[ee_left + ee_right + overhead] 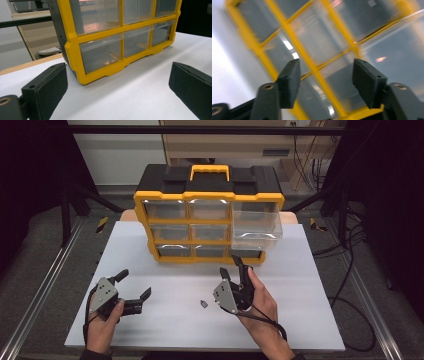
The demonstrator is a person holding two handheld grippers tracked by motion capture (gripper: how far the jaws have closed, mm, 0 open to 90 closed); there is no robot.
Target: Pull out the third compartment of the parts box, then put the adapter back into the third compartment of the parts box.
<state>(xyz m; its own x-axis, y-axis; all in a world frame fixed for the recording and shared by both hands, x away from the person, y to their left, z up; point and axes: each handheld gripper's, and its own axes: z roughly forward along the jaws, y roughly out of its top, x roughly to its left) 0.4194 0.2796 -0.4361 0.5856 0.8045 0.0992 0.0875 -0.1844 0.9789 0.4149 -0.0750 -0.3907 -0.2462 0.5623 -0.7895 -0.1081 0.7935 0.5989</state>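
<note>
right tongs [231,265]: released, nothing between the jaws; they point up toward the organizer's lower right corner, with the hand [257,302] gripping from behind.
left tongs [134,285]: spread wide and empty, resting low on the counter, pointing toward the organizer's left end.
small part [203,303]: a tiny dark piece lying on the counter just left of the right tongs' body, behind their tips, well right of the left tongs. Too small to say what it is.
drawer [256,227]: clear, pulled well out of the top right bay and hanging above and just beyond the right tongs' tips; it looks empty, though its clear walls make that hard to judge.
organizer [207,199]: yellow frame, black top and handle, three rows of clear drawers; it stands ahead of both tongs, the other drawers pushed in.
counter [165,330]: white sheet, bare around both hands.
risk, drawer: it overhangs far; a nudge upward from the right tongs could tip it out of its bay or spill whatever is inside.
risk, part: small and flat, so the blunt pads may slide it away or flick it off the counter instead of pinching it.
risk, view: the right gripper view is blurred, so aiming is likely poorer.
risk, organizer: a push on the drawer could shift the whole box, as the left tongs are not bracing it.
</note>
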